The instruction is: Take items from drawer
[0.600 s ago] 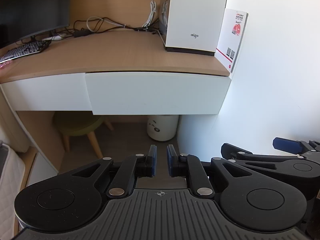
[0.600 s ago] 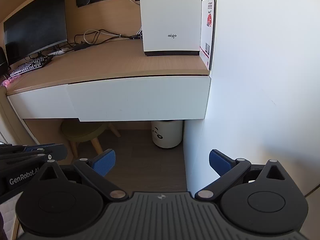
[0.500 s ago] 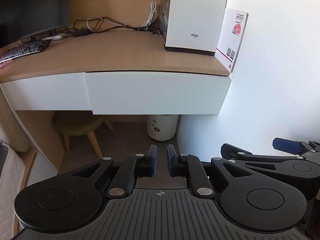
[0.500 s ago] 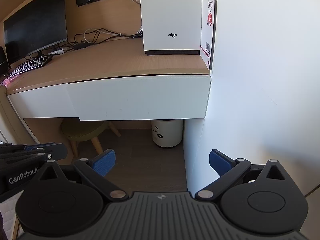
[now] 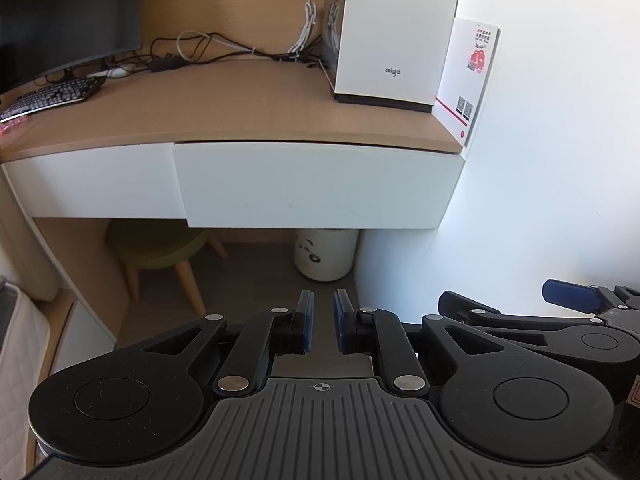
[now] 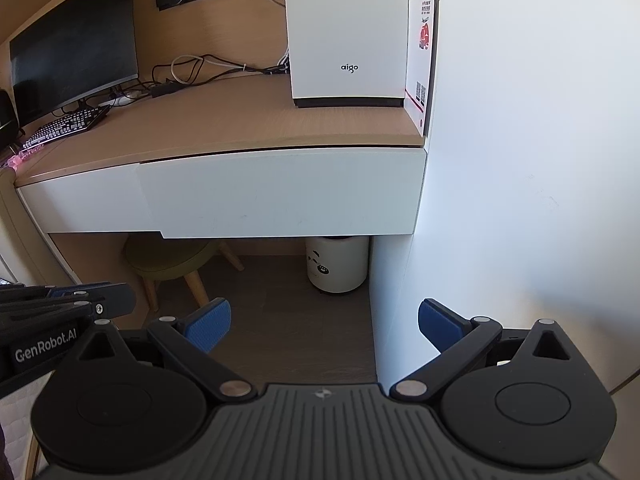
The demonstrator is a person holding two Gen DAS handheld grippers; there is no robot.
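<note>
Bright daylight, sharp focus, fisheye warp at edges, under-desk shadow.

far ahead of my jaws a white box stands on the wood desk top. a card leans just to its right. a dark screen and a keyboard sit far left. low down, a green stool and a white bin stand on the floor.

- "aigo" stands in dark letters low on the front of the white computer case, at the desk's back right corner.
- "genrobot.ai" stands in white on the side of the left gripper, seen in the right wrist view.
- the card at the desk's right edge carries red print and qr codes, too small to read.
</note>
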